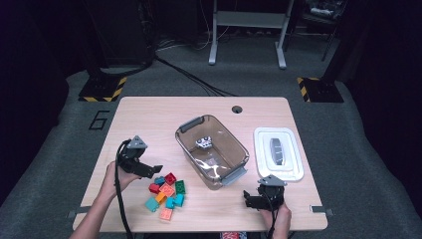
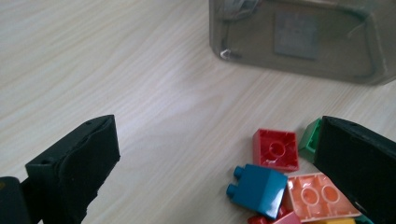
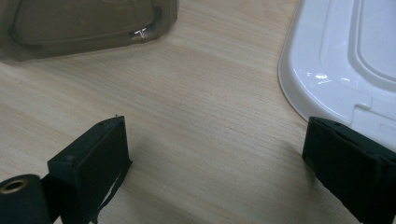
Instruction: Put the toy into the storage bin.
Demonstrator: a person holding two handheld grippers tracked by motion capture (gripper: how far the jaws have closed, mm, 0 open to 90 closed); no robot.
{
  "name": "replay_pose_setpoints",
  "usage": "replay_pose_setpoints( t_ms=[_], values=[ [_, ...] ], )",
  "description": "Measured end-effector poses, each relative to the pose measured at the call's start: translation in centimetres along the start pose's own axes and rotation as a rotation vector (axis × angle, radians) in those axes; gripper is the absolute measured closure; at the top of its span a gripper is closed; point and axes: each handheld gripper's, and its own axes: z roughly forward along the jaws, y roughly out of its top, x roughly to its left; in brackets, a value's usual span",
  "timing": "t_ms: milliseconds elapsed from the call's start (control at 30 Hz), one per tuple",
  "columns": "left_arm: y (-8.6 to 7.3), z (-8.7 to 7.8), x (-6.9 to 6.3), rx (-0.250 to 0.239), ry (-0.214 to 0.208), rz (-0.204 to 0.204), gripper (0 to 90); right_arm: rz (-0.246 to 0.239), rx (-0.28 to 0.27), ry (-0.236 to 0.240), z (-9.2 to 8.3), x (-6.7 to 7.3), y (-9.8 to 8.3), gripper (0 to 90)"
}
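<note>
A pile of coloured bricks (image 1: 165, 193) lies at the table's front left. My left gripper (image 1: 149, 171) hovers open just left of the pile with nothing between its jaws. In the left gripper view a red brick (image 2: 276, 149), a dark blue brick (image 2: 258, 188), a peach brick (image 2: 316, 196) and a green brick (image 2: 310, 140) sit by the right jaw. A clear grey bin (image 1: 211, 149) stands mid-table with a small white and black object (image 1: 203, 142) inside. My right gripper (image 1: 251, 198) rests open near the front edge, between the bin (image 3: 88, 21) and a white lid (image 3: 348, 60).
The white lid (image 1: 278, 153) lies flat at the right of the table, with a grey handle on top. A round cable hole (image 1: 237, 109) is near the far edge. Bare wood stretches behind the left gripper. Dark floor and cables lie beyond the table.
</note>
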Motion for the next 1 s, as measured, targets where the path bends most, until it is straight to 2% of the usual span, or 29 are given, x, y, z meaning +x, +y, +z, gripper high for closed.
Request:
replay_pose_setpoints(
  t_ms=[100,233,433,600,667,867,1000],
  values=[
    [-0.9,0.4,-0.1,0.009,0.014,-0.008,0.1,0.001,-0.001,-0.001,0.0,0.0,0.0,6.2],
    [-1.7,1.0,-0.2,0.021,0.004,-0.022,0.2,0.001,-0.001,-0.001,0.0,0.0,0.0,6.2],
    [-2.8,2.5,-0.9,0.058,-0.008,-0.015,1.0,0.001,0.000,0.000,0.0,0.0,0.0,6.3],
    [-3.5,3.4,-1.2,0.084,-0.035,-0.029,3.4,0.004,-0.001,0.002,0.0,0.0,0.0,6.5],
    [-3.6,3.4,-1.2,0.078,-0.025,-0.030,9.5,0.004,-0.001,0.002,0.0,0.0,0.0,6.4],
    [-4.1,3.0,-0.7,0.077,-0.083,-0.040,34.4,0.004,-0.001,0.002,0.0,0.0,0.0,6.5],
    [-4.2,3.2,-1.1,0.092,-0.093,-0.006,47.2,0.004,-0.001,0.002,0.0,0.0,0.0,6.5]
  ],
)
